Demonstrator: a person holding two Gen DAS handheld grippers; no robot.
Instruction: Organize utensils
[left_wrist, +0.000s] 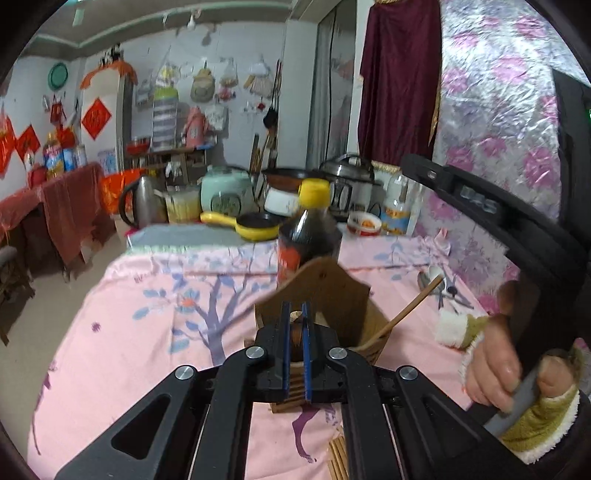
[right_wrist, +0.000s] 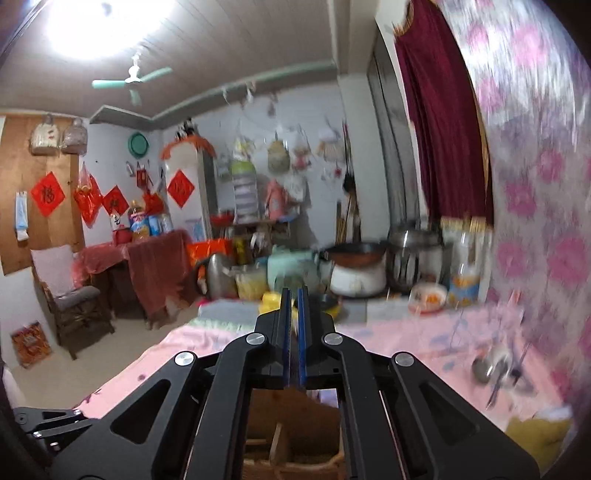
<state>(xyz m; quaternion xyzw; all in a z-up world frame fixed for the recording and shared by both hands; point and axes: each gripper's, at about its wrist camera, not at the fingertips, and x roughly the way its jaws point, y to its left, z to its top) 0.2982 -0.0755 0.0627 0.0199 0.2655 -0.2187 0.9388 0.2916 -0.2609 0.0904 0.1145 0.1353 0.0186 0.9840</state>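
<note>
A: When looking through the left wrist view, hard to say what the left gripper (left_wrist: 295, 310) does. Blue-lined fingers drawn nearly together, with something brown in the narrow slit. Pinched or only behind? Cannot tell.

B: And the brown wooden utensil holder with the peaked back board (left_wrist: 332, 295)?

A: Standing upright on the pink flower-printed cloth (left_wrist: 147, 314), directly in front of that claw and partly under it. Already carrying one long wooden spoon (left_wrist: 410, 308), leaned out toward the right.

B: Remaining pieces?

A: Shiny metal spoons (left_wrist: 436, 284), lying flat on the cloth, right of the holder and apart from it. Handles pointing roughly toward the near right. Close to the right hand in the green fleece sleeve (left_wrist: 495, 365), so probably a job for that side. Also a bundle of pale wooden chopsticks (left_wrist: 338, 458) at the bottom edge, running lengthwise toward the camera.

B: Now through the right wrist view?

A: Right gripper (right_wrist: 294, 295) with fingers pressed almost together, holding nothing visible. Raised above the holder (right_wrist: 288, 443), seen only below, through the black frame. Same metal spoons (right_wrist: 495, 365) lower right, much blurred, glossy and thin.

B: So next?

A: Likely swinging right and down, then opening across the handles, not along them. Slippery metal on soft cloth; possibly hard to lift cleanly.
</note>
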